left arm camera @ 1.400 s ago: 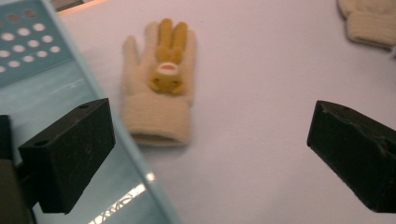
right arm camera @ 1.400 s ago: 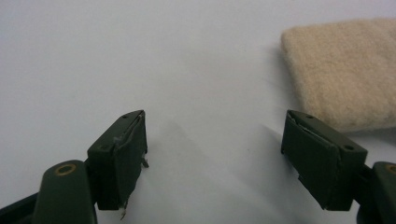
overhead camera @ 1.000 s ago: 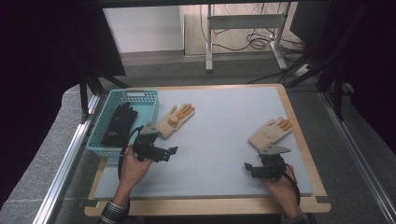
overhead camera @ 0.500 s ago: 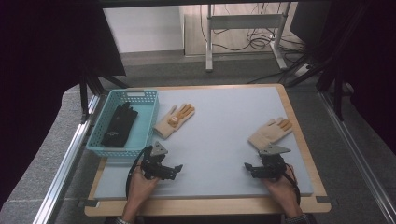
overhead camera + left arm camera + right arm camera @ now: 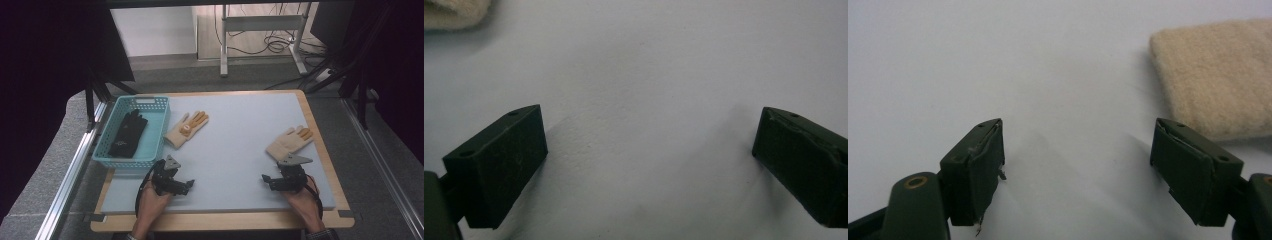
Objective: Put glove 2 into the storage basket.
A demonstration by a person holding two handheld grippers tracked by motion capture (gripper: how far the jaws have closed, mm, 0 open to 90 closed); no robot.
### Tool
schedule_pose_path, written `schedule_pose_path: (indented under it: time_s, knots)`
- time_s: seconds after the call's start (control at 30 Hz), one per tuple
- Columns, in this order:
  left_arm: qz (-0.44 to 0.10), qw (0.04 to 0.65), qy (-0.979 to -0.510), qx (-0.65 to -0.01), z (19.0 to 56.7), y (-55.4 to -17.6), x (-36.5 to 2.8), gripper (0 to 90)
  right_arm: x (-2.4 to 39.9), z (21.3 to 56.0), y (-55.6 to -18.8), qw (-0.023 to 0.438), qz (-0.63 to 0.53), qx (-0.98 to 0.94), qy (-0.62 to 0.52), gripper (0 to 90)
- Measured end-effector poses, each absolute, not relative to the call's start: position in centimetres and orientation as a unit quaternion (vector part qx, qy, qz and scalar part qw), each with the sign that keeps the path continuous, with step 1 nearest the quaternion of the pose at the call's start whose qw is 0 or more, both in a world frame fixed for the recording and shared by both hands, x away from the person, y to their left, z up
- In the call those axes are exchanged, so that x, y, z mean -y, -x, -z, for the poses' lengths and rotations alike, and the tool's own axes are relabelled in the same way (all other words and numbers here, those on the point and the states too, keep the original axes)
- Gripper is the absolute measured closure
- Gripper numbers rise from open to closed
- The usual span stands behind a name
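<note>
A beige glove with orange fingers (image 5: 186, 129) lies flat on the grey mat (image 5: 235, 145) beside a blue basket (image 5: 127, 159). A black glove (image 5: 127, 134) lies inside the basket. A second beige glove (image 5: 290, 141) lies at the right. My left gripper (image 5: 186, 186) rests near the front edge, below the basket, open and holding nothing. In the left gripper view the left gripper (image 5: 646, 125) has its jaws wide apart over bare mat, a glove edge (image 5: 454, 12) at top left. My right gripper (image 5: 1078, 132) is open and holds nothing, the beige cuff (image 5: 1218, 75) just beyond its right jaw.
The mat sits on a wooden board (image 5: 330, 165) with metal rails (image 5: 75, 165) along the sides. A white desk frame (image 5: 260, 25) and cables (image 5: 275, 45) stand on the floor behind the table.
My left gripper has pulled back from beside the basket and glove toward the front edge of the mat. The right gripper has stayed where it was.
</note>
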State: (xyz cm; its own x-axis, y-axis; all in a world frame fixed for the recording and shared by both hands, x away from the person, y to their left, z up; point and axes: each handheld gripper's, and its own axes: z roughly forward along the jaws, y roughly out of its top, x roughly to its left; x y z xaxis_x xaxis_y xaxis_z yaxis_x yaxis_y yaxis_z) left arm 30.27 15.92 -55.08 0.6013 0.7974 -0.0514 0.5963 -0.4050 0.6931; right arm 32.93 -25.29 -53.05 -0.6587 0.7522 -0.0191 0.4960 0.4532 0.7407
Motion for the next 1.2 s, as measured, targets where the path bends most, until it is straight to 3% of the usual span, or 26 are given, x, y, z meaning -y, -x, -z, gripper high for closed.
schedule_pose_path:
  time_s: [0.17, 0.33, 0.6, 0.67, 0.8, 0.93, 1.0, 1.07, 1.2]
  knots:
    - [-0.146, 0.347, -0.825, -0.422, 55.1, -30.3, -15.9, 1.3, 25.8, 52.1, -33.0, 0.168, -0.380, -0.824, -0.385, 22.4]
    - [-0.146, 0.347, -0.824, -0.423, 55.1, -30.3, -15.9, 1.3, 26.6, 50.0, -33.8, 0.196, -0.370, -0.813, -0.404, 27.3]
    - [-0.146, 0.347, -0.824, -0.423, 55.1, -30.2, -15.9, 1.4, 29.0, 47.9, -38.7, 0.239, -0.353, -0.790, -0.440, 32.4]
    - [-0.146, 0.347, -0.824, -0.423, 55.1, -30.2, -15.9, 1.4, 29.4, 48.1, -40.0, 0.239, -0.351, -0.786, -0.450, 29.8]
    - [-0.147, 0.347, -0.824, -0.423, 55.1, -30.2, -15.9, 1.4, 29.8, 49.6, -42.6, 0.229, -0.332, -0.789, -0.463, 15.0]
    - [-0.147, 0.347, -0.824, -0.423, 55.1, -30.2, -15.9, 1.4, 29.7, 51.4, -43.9, 0.220, -0.315, -0.792, -0.474, 12.3]
    - [-0.147, 0.346, -0.825, -0.422, 55.1, -30.2, -15.9, 1.4, 29.9, 51.6, -43.9, 0.219, -0.323, -0.787, -0.478, 20.2]
    - [-0.147, 0.346, -0.825, -0.422, 55.1, -30.2, -15.9, 1.4, 30.0, 51.5, -43.6, 0.224, -0.322, -0.785, -0.480, 37.2]
    - [-0.147, 0.346, -0.825, -0.422, 55.1, -30.2, -15.9, 1.4, 30.1, 51.2, -42.9, 0.230, -0.323, -0.786, -0.473, 53.9]
